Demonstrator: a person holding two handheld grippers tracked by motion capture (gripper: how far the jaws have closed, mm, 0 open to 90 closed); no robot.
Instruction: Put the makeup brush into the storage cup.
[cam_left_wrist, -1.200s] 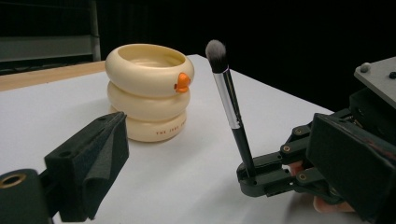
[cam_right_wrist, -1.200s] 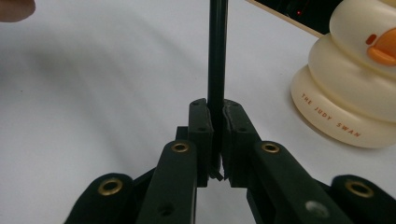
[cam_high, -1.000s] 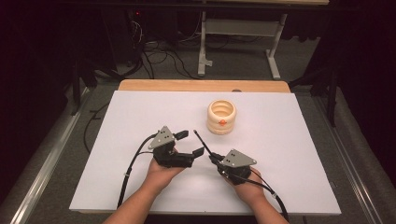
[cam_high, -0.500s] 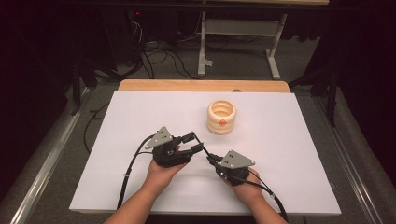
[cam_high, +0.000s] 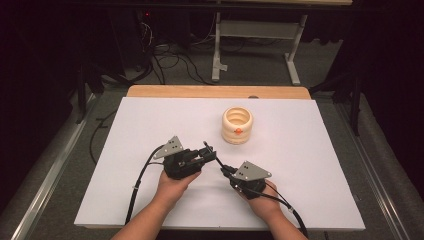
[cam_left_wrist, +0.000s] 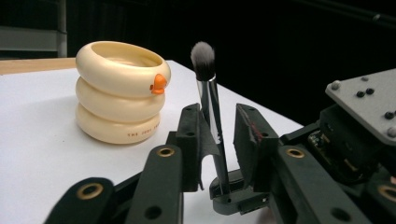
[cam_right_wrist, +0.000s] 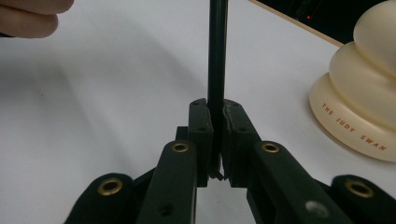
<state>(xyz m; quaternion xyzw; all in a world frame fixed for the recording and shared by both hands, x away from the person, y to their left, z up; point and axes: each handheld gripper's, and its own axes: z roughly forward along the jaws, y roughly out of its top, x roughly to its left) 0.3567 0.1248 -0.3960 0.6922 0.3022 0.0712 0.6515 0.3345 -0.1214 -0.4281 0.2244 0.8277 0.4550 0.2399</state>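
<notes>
Nearest the lower edge of the high view, two forearms come in, each hand wrapped around a gripper. Lower right of centre sits the right gripper (cam_high: 225, 170), its jaws pressed together on the dark handle of a makeup brush (cam_high: 216, 160); the right gripper view shows that handle (cam_right_wrist: 217, 56) clamped between the two black pads and rising straight up out of frame. Just to the left and slightly higher in the high view is the left gripper (cam_high: 206, 152), whose tips meet the brush. In the left gripper view its jaws stand parted around the brush (cam_left_wrist: 208, 98): the silver ferrule runs up between them, close against the left pad and clear of the right one, with the soft grey-tipped bristles standing above the jaw tips, while the right gripper (cam_left_wrist: 233, 196) holds the handle low in the frame. Both grippers hover over the white bench (cam_high: 310, 165). Farther back, above and right of the grippers and well apart from them, a cream ringed holder (cam_high: 237, 125) with a small orange beak stands upright on the bench, its mouth open upward.
</notes>
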